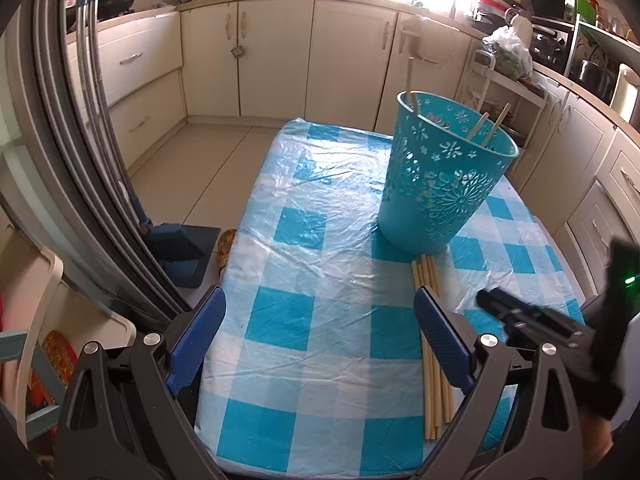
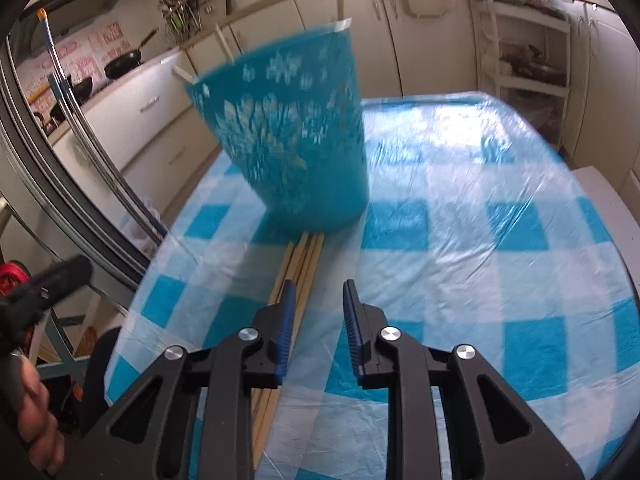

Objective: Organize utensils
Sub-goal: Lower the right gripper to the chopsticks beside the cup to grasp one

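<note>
Right gripper (image 2: 318,300) tilts down over the chopsticks (image 2: 298,272), fingers (image 2: 287,320) narrowly parted, empty; left gripper (image 1: 320,320) fingers spread wide, empty.

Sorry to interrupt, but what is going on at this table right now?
A person with a gripper in each hand is sorting chopsticks into a teal basket on the checked table. A few already stand in the basket. A bundle of chopsticks lies beside it. The right gripper hangs over the bundle, open and empty. The left gripper is wide open, holding nothing.

Both wrist views angled down, near; share basket (image 1: 444,172), table (image 1: 312,320).
</note>
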The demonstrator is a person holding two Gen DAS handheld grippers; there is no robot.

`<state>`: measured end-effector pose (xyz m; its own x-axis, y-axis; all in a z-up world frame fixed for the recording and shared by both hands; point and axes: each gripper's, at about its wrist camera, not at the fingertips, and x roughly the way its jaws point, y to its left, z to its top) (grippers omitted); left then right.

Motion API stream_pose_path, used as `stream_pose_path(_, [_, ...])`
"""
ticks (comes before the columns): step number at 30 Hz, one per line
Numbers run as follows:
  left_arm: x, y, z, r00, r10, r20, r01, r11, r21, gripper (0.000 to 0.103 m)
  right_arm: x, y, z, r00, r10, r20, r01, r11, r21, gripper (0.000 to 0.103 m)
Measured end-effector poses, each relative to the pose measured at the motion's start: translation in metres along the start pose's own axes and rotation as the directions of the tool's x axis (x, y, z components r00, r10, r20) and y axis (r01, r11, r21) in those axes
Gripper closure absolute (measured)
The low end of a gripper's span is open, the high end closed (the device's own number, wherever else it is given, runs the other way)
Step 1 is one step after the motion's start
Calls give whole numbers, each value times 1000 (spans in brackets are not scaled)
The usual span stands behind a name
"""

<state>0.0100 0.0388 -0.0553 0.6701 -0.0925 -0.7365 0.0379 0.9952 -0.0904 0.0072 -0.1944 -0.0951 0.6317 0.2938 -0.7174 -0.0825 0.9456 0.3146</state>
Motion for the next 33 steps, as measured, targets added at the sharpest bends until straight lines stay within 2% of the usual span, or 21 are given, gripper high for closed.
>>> stream_pose_path(9, [3,9,-3,1000,5,-19,-5,1000,-20,12,33,10,4,998,-55,-39,54,998,-37,80])
stream_pose_path(16, [7,9,-5,1000,4,-30,-5,1000,-22,12,42,11,8,995,-89,-40,87,995,-55,82])
stream_pose_path(25, [21,-3,-8,998,-3,-65,3,1000,12,12,36,9,1,995,-93,-47,87,989,-120,92])
stream_pose_path(33, [67,-34,-9,986,-27,-164,38,997,65,11,12,-19,-17,998,-60,-30,57,993,-105,93])
